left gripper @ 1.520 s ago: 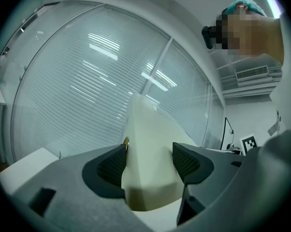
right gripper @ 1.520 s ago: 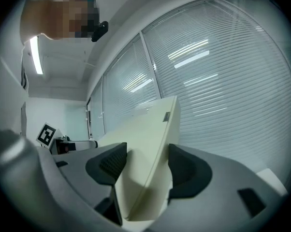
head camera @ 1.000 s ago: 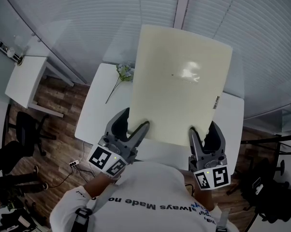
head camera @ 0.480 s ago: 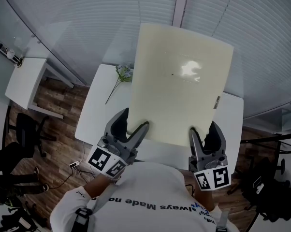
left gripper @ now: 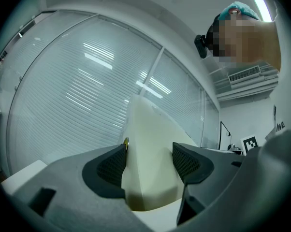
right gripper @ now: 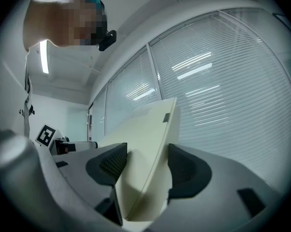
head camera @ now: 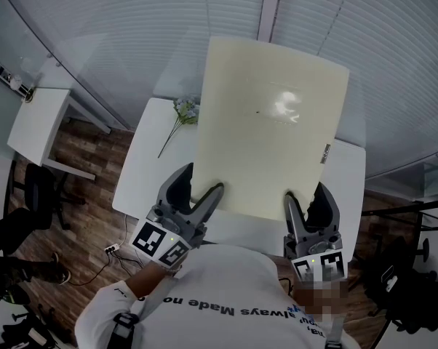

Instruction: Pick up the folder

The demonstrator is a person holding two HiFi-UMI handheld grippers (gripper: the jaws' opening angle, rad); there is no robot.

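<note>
Head view looks steeply down from over the person's shoulders onto the table point(head camera: 142, 173), left gripper point(head camera: 202, 182) and right gripper point(head camera: 305, 193). Each gripper view sits close behind its own jaws, angled up at the blinds point(left gripper: 63, 105). All three share the folder point(head camera: 270, 122).

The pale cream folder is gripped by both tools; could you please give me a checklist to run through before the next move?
1. Left tool shut on the pale cream folder: ok.
2. Right tool shut on the same near edge: ok.
3. Folder raised off the white table: ok.
4. Folder covers closed: cannot tell.
5. Flower sprig on the table, apart from both tools: ok.
</note>
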